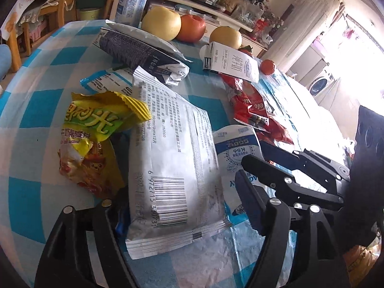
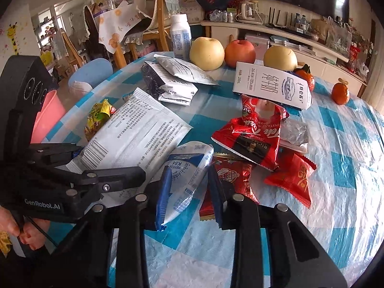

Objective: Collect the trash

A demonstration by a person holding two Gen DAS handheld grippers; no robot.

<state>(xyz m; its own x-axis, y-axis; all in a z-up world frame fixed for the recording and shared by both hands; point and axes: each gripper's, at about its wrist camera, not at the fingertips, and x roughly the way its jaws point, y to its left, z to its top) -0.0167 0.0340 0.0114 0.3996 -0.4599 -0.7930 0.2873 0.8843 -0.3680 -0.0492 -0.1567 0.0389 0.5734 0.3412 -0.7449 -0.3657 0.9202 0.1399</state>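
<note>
Because the left tongs (image 1: pixel 184 213) stand wide open astride the near end of the big white packet (image 1: pixel 172 158), which lies flat on the counter (image 2: pixel 348 216), a close from here could go wrong in several ways. The packet looks slick and thin, so the pads may skate over it, or pinch the clear film covering the checked cloth along with it. The left pad sits just beside the yellow snack wrapper (image 1: pixel 96 132), which could get nipped too or pushed off the edge. The right tongs (image 2: pixel 188 184) are drawn in narrow on the blue-and-white pouch (image 2: pixel 189 165), gripping it across its lower part, and the hold looks shallow; I judge it could slide out on the way to the pink bin (image 2: pixel 48 120) off the counter's left side. The packet's corner touches that pouch, so raising either may drag the other. The two tools nearly touch, and a careless lift could knock them together. The red wrappers (image 2: pixel 254 139) beside the pouch could be swept along too.
</note>
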